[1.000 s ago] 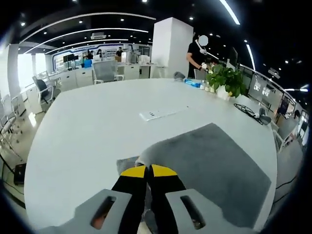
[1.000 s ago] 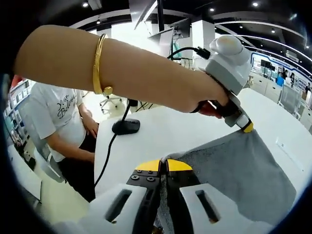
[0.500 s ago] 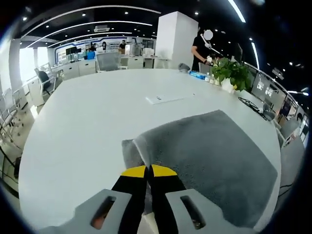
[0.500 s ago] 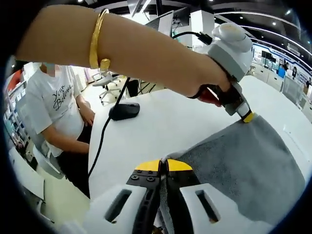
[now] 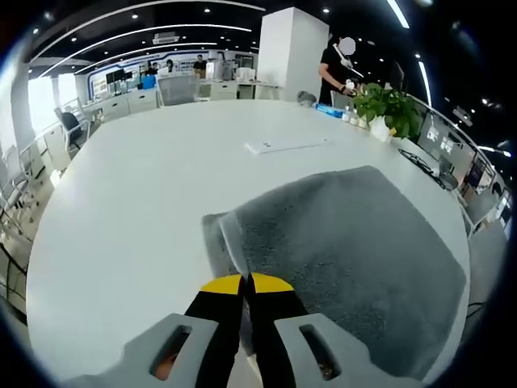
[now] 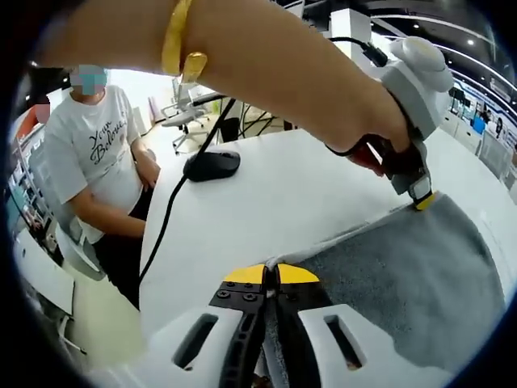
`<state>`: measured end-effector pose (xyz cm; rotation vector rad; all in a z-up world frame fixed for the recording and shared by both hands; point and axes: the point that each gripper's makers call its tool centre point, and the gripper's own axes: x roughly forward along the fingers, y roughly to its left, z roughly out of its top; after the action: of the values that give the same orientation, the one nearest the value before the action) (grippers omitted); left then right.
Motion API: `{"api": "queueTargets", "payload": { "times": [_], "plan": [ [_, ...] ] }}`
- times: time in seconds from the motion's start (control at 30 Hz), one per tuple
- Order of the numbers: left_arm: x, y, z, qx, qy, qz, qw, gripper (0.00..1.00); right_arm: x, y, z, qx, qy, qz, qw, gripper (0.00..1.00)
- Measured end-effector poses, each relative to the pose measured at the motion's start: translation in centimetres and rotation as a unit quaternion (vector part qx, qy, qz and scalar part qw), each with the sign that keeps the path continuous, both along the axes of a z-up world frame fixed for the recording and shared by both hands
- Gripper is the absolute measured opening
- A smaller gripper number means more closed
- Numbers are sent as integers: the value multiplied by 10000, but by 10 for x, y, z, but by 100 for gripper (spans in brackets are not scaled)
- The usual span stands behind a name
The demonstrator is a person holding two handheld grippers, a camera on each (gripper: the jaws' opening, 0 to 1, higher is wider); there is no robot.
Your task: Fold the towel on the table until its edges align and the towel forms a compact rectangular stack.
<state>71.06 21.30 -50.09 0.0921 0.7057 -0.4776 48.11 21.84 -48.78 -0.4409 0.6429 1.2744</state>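
Both grippers, left gripper (image 5: pixel 245 283) and right gripper (image 6: pixel 271 274), stay clamped on the grey towel (image 5: pixel 355 242), lowering its folded edge toward 12 o'clock; 1 fold nearly laid.

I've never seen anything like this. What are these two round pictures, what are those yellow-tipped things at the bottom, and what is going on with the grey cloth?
No robot here: a person holds a pair of hand tongs in each hand, and a small fisheye camera rides on each. The left gripper view looks along the left tongs; the right gripper view looks along the right tongs. Both are shut on an edge of the grey towel, which lies on a big white table. In the right gripper view you also see the person's arm reaching across with the left tongs. Farther off on the table sit a potted plant and a black mouse-like device on a cable.
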Motion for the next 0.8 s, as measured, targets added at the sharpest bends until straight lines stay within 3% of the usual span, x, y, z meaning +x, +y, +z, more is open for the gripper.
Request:
{"api": "queueTargets", "payload": {
  "times": [0.2, 0.43, 0.7, 0.8],
  "plan": [
    [0, -1, 3, -94, -25, 31, 9999, 5, -11, -7, 0, -94, 36, 136, 9999, 1],
    [19, -20, 15, -788, -90, 243, 9966, 6, -17, -4, -1, -83, 76, 177, 9998, 1],
    [44, -24, 25, -857, -383, 445, 9946, 8, -17, -4, -2, -86, 49, 245, 9997, 1],
    [47, -18, 27, -604, -498, 524, 9956, 7, -17, -4, -2, -85, 43, 259, 9996, 1]
  ]
}}
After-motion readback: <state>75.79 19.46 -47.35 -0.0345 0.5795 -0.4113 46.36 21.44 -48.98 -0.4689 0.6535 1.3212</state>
